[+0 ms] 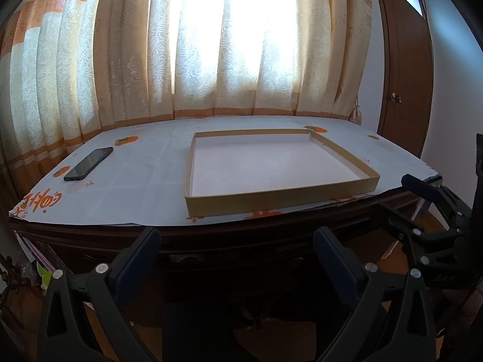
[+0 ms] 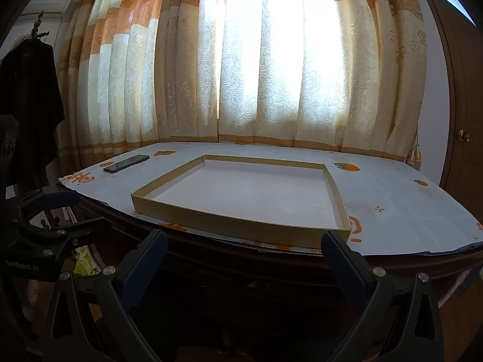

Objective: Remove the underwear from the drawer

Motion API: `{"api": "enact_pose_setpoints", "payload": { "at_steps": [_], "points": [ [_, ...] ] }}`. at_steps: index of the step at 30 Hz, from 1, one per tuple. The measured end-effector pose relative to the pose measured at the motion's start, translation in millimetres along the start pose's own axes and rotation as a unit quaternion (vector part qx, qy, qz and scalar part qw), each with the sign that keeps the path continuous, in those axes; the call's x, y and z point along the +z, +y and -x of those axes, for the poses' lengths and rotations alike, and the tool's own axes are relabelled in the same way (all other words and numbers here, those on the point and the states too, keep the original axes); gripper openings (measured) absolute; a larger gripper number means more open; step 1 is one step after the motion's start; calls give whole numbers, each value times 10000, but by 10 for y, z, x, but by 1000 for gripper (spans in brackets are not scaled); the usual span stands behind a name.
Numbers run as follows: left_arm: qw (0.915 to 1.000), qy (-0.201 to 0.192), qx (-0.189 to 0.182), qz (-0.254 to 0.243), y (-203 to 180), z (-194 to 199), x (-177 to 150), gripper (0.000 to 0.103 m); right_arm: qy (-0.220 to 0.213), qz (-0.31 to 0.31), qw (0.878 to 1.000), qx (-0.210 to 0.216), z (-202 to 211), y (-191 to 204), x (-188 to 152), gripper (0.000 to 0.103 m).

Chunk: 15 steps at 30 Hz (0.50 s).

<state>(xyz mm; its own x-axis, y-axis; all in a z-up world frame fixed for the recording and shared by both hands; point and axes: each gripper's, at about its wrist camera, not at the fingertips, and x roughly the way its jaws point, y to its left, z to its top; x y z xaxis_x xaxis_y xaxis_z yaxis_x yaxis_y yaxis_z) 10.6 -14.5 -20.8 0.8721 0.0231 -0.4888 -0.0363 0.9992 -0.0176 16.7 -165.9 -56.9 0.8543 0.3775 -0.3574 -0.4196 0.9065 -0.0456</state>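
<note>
No underwear shows in either view. A dark wooden desk point(image 1: 211, 238) stands before me; its shut drawer front point(image 1: 229, 253) lies in shadow under the top, also dim in the right wrist view point(image 2: 271, 274). My left gripper point(image 1: 237, 241) is open and empty, held in front of the desk edge. My right gripper point(image 2: 244, 246) is open and empty, also in front of the desk edge. The right gripper shows at the right of the left wrist view point(image 1: 428, 208), and the left gripper at the left of the right wrist view point(image 2: 69, 211).
A shallow empty cardboard tray point(image 1: 280, 196) point(image 2: 229, 226) lies on the white persimmon-print cover point(image 1: 135, 187). A black phone point(image 1: 88, 163) point(image 2: 126, 163) lies at the left. Curtains point(image 1: 211, 60) hang behind. A brown door point(image 1: 404, 90) stands right. Dark clothing point(image 2: 27, 105) hangs left.
</note>
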Motion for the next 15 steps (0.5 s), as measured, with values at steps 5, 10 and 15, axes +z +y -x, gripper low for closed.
{"api": "enact_pose_setpoints", "payload": {
  "at_steps": [5, 10, 15],
  "points": [
    [10000, 13, 4, 9, 5, -1, -1, 103, -167, 155, 9996, 154, -74, -27, -67, 103],
    [10000, 40, 10, 67, 17, -28, -14, 103, -359, 354, 9983, 305, -182, -63, -182, 103],
    [9999, 103, -23, 98, 18, -66, -44, 103, -665, 522, 9963, 138, -290, -133, -306, 103]
  ]
}}
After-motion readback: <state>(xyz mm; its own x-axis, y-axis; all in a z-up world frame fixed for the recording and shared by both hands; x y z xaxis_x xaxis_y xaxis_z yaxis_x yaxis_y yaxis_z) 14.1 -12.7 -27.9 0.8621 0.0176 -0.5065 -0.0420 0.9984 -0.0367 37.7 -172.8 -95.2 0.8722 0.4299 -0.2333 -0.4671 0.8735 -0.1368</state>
